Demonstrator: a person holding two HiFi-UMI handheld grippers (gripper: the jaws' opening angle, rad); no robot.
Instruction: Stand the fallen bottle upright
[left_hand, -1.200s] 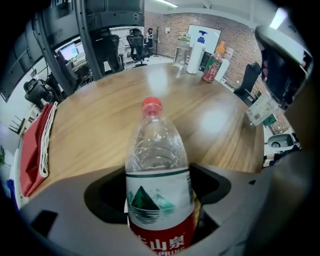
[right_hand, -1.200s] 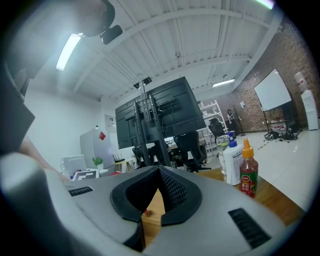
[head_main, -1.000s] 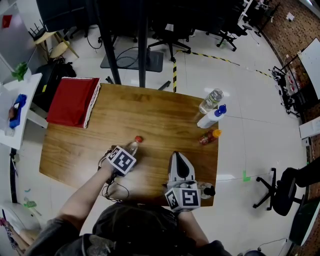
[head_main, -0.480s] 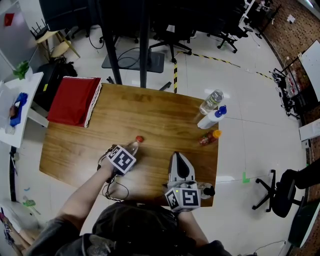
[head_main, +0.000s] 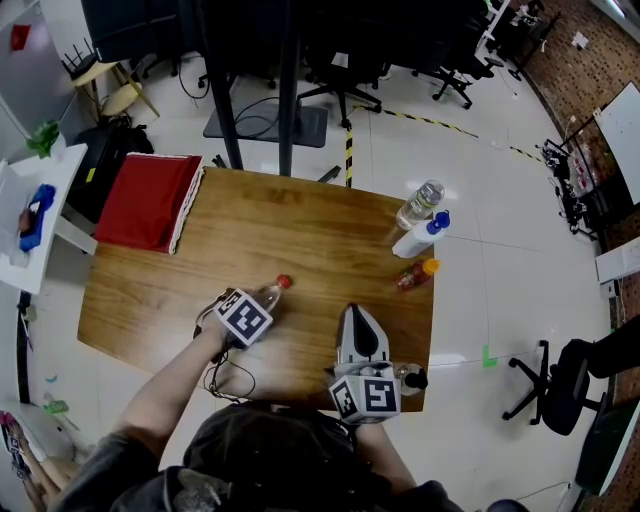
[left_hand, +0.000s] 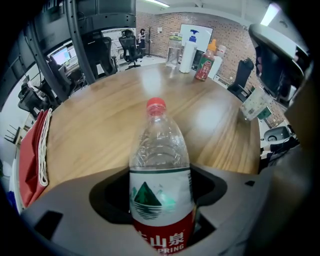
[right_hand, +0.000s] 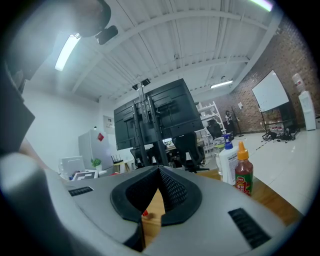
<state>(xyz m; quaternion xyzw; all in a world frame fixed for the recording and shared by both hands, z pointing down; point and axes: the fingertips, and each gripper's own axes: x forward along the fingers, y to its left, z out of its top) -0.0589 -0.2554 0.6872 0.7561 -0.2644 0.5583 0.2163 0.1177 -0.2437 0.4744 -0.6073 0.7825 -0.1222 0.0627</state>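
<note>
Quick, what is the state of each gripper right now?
Left gripper: jaws closing around the fallen bottle, not yet gripping.
Right gripper: closed, empty.

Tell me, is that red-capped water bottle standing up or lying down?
Lying down: the bottle stretches flat along the table, with the left gripper closing its jaws around it.

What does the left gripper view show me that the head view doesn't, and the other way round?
Left gripper view only: the bottle's green-and-white label with a red band, and the fingers closing either side of it. Head view only: the marker cubes on both grippers, the person's arm, the striped floor tape. Both: the red-capped bottle lying on the wooden table, three bottles at the far corner, the red cloth.
</note>
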